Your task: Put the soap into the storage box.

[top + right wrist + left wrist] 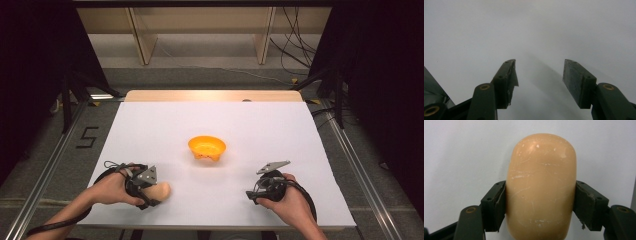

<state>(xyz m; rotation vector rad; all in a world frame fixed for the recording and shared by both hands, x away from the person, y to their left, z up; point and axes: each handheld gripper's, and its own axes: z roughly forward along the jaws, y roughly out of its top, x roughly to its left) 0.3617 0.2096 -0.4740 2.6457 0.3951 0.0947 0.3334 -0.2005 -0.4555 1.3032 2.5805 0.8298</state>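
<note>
Two hand-held grippers, left (540,205) clamping tan oval block (541,187) (table-level), right (539,75) agape.

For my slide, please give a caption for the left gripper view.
Left gripper fingers clamp a tan bread-roll-shaped object over the white table.

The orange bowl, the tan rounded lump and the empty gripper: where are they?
Orange bowl (207,147): high view, inner wall.
Tan rounded lump (541,187): left gripper view, its middle.
Right gripper (539,72): right gripper view, gap between fingertips.

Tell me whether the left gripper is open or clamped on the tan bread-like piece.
Clamped. In the left gripper view, the left gripper has both jaws pressed flat against the sides of the tan piece, which lies on the white table.
</note>
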